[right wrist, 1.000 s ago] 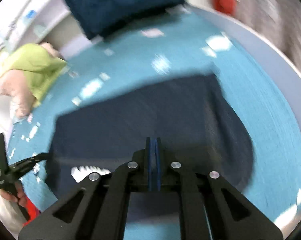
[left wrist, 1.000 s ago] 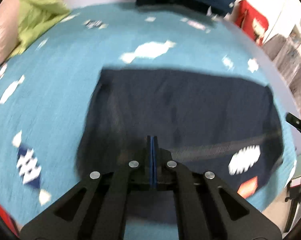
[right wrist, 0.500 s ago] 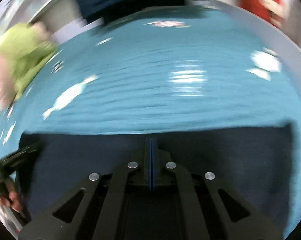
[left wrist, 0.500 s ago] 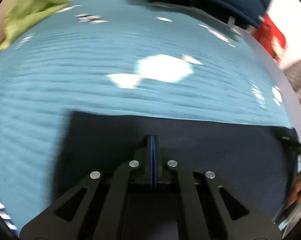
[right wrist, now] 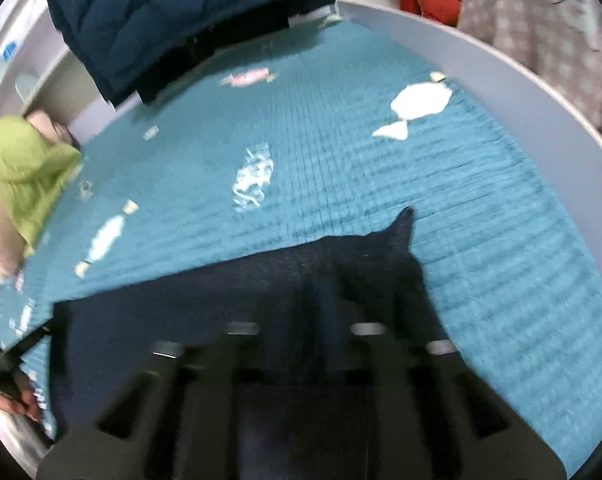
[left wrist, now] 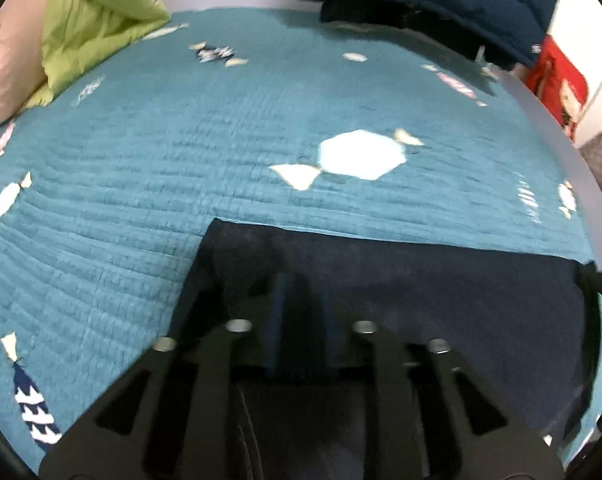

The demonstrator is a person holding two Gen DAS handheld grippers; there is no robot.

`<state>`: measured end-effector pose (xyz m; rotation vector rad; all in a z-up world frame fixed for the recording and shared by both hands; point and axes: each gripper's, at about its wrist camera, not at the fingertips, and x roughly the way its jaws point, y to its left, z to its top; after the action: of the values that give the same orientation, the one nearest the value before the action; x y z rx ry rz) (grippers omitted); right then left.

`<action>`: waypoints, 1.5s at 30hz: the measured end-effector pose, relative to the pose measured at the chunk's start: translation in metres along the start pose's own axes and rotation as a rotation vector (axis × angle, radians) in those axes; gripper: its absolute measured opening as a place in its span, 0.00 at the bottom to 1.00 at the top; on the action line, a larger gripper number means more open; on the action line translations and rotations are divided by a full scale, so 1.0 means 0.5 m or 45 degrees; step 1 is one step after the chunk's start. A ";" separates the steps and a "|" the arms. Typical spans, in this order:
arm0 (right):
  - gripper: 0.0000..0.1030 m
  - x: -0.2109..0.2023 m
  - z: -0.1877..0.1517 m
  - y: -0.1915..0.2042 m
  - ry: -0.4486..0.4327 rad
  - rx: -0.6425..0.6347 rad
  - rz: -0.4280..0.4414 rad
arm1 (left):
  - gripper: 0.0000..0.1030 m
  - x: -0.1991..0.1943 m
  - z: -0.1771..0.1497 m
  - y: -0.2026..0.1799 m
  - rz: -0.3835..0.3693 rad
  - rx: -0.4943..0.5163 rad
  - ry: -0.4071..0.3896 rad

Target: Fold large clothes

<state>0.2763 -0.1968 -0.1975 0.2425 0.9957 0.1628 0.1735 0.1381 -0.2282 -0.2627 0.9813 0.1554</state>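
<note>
2 opening grippers [left wrist: 301, 312] [right wrist: 321, 312]; flat navy garment [left wrist: 441, 292].

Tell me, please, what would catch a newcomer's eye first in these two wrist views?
Probably the dark navy garment lying flat across the near part of the teal quilted bedspread, its far edge straight and one corner poking up in the right wrist view. Next, the left gripper and right gripper, both over that cloth with jaws opening. Then the white candy patch mid-bed, the lime-green bedding far left, and the blue puffer jacket at the far edge.
</note>
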 end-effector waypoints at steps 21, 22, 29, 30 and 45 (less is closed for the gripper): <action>0.89 -0.048 -0.118 -0.212 0.246 0.345 0.205 | 0.75 -0.102 -0.134 -0.224 -0.277 0.158 0.194; 0.89 -0.046 -0.115 -0.217 0.250 0.343 0.225 | 0.75 -0.102 -0.141 -0.231 -0.291 0.158 0.206; 0.50 -0.005 -0.134 -0.249 0.447 0.505 0.612 | 0.75 -0.107 -0.168 -0.273 -0.269 0.222 0.206; 0.42 0.001 -0.141 -0.248 0.480 0.523 0.678 | 0.75 -0.109 -0.170 -0.278 -0.262 0.230 0.205; 0.35 -0.001 -0.156 -0.054 0.429 0.084 0.218 | 0.75 -0.094 -0.159 -0.286 -0.259 0.234 0.229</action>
<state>0.2107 -0.2130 -0.2450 0.3691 1.3162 0.3354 0.1194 -0.0225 -0.2095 -0.2086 1.1325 -0.1463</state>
